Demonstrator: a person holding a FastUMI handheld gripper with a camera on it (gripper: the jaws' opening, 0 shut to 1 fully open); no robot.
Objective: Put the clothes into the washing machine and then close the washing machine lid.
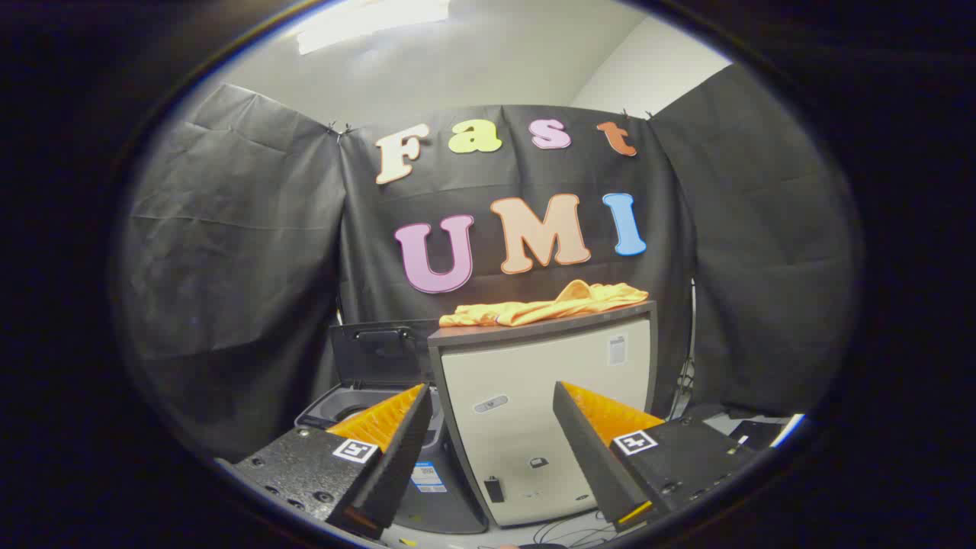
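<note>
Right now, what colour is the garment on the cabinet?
Orange garment, gripper view; open tool short of it.

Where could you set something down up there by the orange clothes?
The cabinet top is mostly taken by the orange clothes; only its front edge strip is bare. The washing machine beside it stands lid-up, its tub open. The open claw holds nothing.

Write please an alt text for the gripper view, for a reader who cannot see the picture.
The open gripper points, with nothing between its fingers, at a pale cabinet beyond them. An orange garment lies crumpled on the cabinet's dark top. Beside the cabinet stands a small washing machine with its lid raised.
</note>
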